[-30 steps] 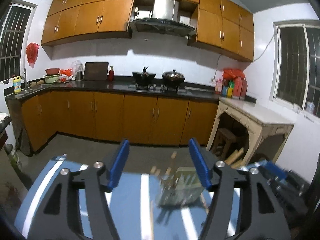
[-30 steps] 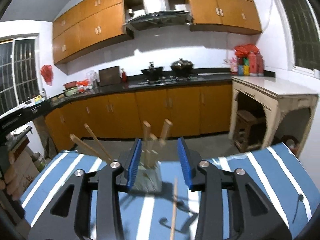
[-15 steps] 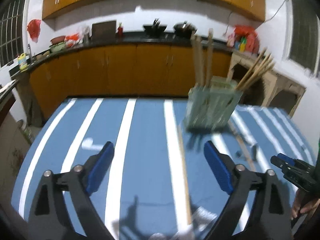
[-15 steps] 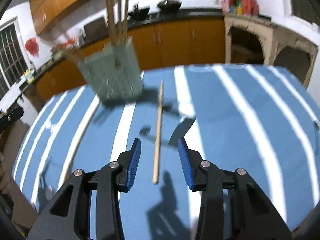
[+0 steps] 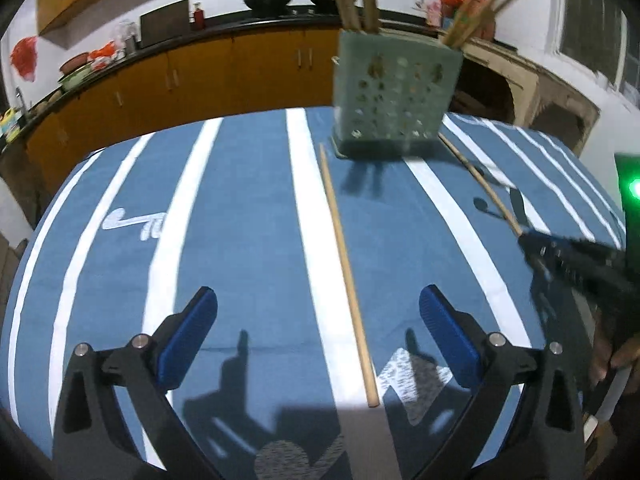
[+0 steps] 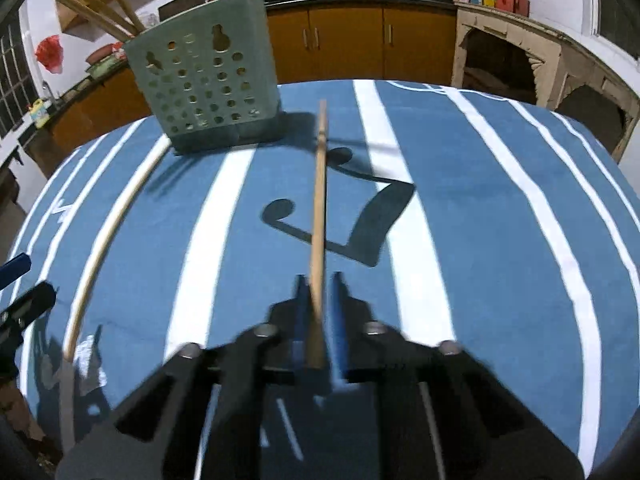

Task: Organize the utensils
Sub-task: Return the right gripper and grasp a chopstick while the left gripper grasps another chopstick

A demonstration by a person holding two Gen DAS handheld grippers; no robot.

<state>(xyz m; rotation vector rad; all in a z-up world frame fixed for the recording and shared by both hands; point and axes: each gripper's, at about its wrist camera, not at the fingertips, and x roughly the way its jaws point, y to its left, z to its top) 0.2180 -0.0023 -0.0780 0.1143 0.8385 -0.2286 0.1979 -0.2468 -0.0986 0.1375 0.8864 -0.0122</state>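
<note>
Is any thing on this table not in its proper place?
Yes. Two chopsticks lie loose on the cloth instead of standing in the holder: one between the opening left tongs, the other clamped in the right tongs.

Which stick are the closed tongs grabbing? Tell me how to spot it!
Find the blue striped tablecloth and the green holder with holes on it. The chopstick you want runs from beside that holder straight into the right tongs, pinched at its near end. The other chopstick lies loose on the cloth.
</note>
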